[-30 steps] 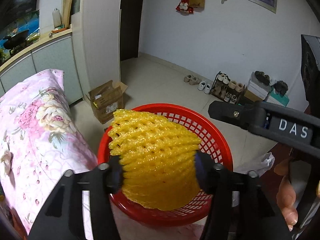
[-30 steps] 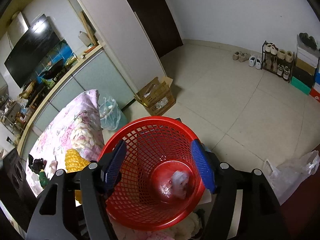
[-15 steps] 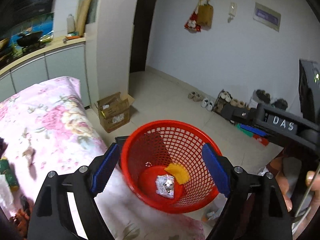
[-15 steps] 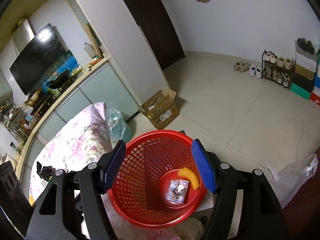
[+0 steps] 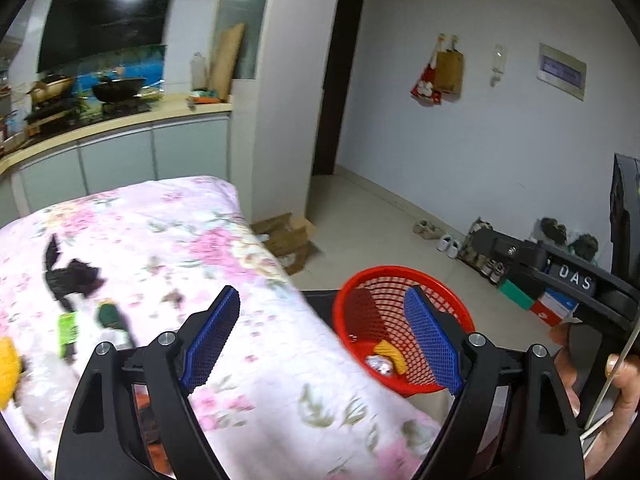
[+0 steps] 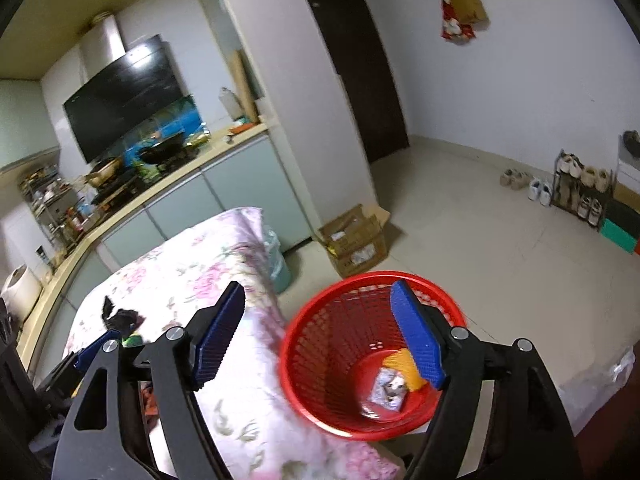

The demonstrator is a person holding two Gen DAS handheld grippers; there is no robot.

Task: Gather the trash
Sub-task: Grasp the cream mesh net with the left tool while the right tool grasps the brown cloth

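Note:
A red mesh basket (image 5: 394, 271) stands just past the corner of the table with the floral cloth (image 5: 180, 220). In it lie a yellow foam net (image 5: 390, 354) and a silver wrapper (image 5: 378, 362). My left gripper (image 5: 322, 340) is open and empty above the table's edge. On the cloth lie black scraps (image 5: 70, 276), a green wrapper (image 5: 66, 330) and another yellow foam net (image 5: 8, 368). My right gripper (image 6: 320, 340) hangs over the basket (image 6: 304, 312) with its jaws opening; nothing is pressed between them, and its right finger overlaps the rim in view.
A cardboard box (image 6: 356, 240) and a bagged bin (image 6: 276, 260) stand on the floor beside the table. A kitchen counter (image 5: 120, 128) runs behind it. A shoe rack (image 6: 580, 188) lines the far wall. A hand (image 5: 624, 380) holds the other gripper's black frame (image 5: 576, 276).
The left gripper let go of the yellow foam net, which dropped into the basket, then swung left and up over the table. The right gripper rose and its jaws widened.

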